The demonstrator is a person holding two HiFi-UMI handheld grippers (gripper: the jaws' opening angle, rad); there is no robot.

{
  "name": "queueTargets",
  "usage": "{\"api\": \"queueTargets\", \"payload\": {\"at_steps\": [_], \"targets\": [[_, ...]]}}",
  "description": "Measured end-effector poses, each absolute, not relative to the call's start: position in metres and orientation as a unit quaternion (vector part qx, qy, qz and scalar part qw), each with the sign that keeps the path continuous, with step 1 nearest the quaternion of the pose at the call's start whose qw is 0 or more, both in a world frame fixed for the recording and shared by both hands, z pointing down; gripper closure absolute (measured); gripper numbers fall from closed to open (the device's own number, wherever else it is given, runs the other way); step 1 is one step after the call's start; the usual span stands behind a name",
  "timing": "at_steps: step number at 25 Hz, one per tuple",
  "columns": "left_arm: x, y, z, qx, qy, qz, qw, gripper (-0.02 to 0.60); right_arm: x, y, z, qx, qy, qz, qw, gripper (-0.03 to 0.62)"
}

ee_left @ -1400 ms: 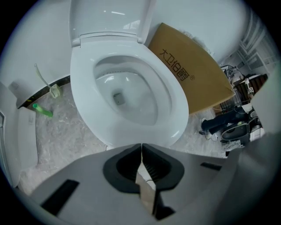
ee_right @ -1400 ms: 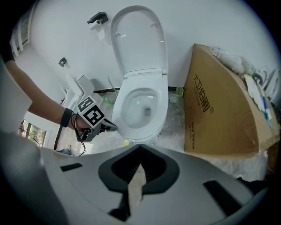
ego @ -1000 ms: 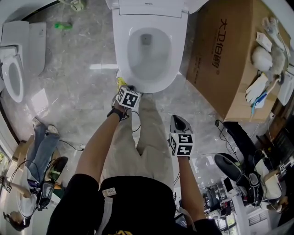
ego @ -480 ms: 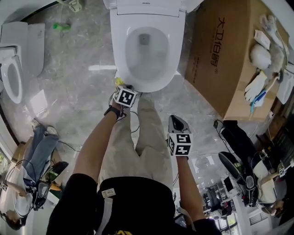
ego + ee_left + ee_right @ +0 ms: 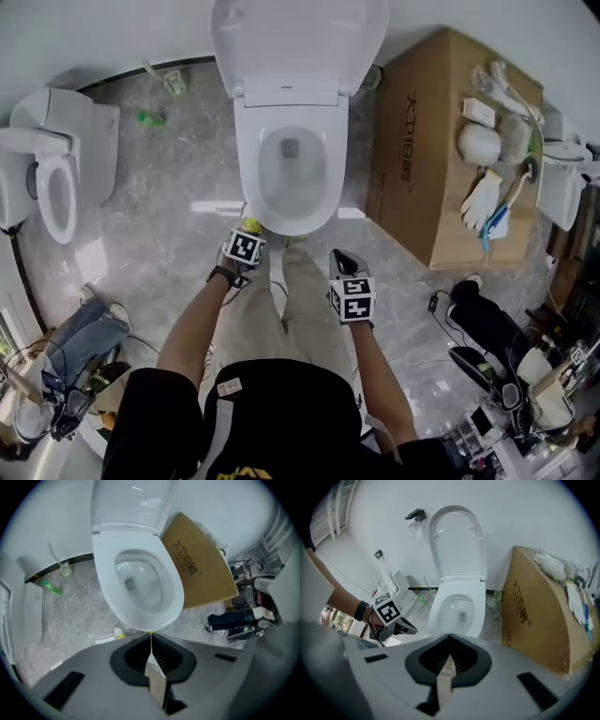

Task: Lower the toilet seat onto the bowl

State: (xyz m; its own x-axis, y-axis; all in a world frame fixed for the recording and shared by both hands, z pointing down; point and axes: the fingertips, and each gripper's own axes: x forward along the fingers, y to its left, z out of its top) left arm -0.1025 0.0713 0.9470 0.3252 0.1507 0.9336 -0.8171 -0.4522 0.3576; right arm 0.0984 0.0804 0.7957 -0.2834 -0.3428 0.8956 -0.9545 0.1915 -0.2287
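Both tools have lifted back from the front rim since the earlier frame; left tool (image 5: 248, 234) and right tool (image 5: 342, 262) have jaws together, nothing between them. Toilet seat (image 5: 292, 225) appears flat on the bowl (image 5: 291, 178), lid (image 5: 298, 42) upright. Judgement: lowering looks complete.

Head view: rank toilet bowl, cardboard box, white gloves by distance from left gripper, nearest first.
1. toilet bowl, directly ahead of the left gripper
2. cardboard box, right of the bowl
3. white gloves, on the box's far side
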Motion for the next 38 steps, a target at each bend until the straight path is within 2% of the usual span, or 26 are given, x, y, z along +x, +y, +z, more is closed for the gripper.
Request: {"api": "queueTargets", "payload": {"at_steps": [4,7,9,11,16,19,22,29,38], "targets": [[-0.117,0.057,0.883,0.629,-0.350,0.476,0.505,0.563,0.089,0.059,0.772,0.444,-0.718,0.386,0.372,0.600],[-0.087,0.034,0.776,0.677,-0.406,0.353,0.501,0.564,0.079,0.055,0.730,0.414,-0.758,0.345,0.368,0.600],[-0.055,0.020,0.695,0.746,-0.405,0.264,0.458,0.563,0.082,0.048,0.697,0.413,-0.777,0.314,0.356,0.600],[-0.042,0.021,0.633,0.786,-0.414,0.222,0.401,0.563,0.087,0.044,0.663,0.428,-0.789,0.284,0.338,0.600],[-0.055,0.028,0.495,0.845,-0.426,0.123,0.298,0.565,0.078,0.017,0.564,0.487,-0.805,0.204,0.269,0.600],[-0.065,0.061,0.422,0.880,-0.414,0.064,0.226,0.565,0.078,0.040,0.505,0.524,-0.804,0.168,0.225,0.600],[-0.082,0.107,0.388,0.891,-0.424,0.030,0.162,0.565,0.079,0.086,0.460,0.549,-0.802,0.138,0.190,0.600],[-0.138,0.198,0.355,0.894,-0.438,0.028,0.090,0.565,0.035,0.213,0.398,0.552,-0.810,0.124,0.157,0.600],[-0.182,0.258,0.330,0.888,-0.457,0.035,0.032,0.565,0.022,0.268,0.364,0.578,-0.801,0.087,0.128,0.600]]}}
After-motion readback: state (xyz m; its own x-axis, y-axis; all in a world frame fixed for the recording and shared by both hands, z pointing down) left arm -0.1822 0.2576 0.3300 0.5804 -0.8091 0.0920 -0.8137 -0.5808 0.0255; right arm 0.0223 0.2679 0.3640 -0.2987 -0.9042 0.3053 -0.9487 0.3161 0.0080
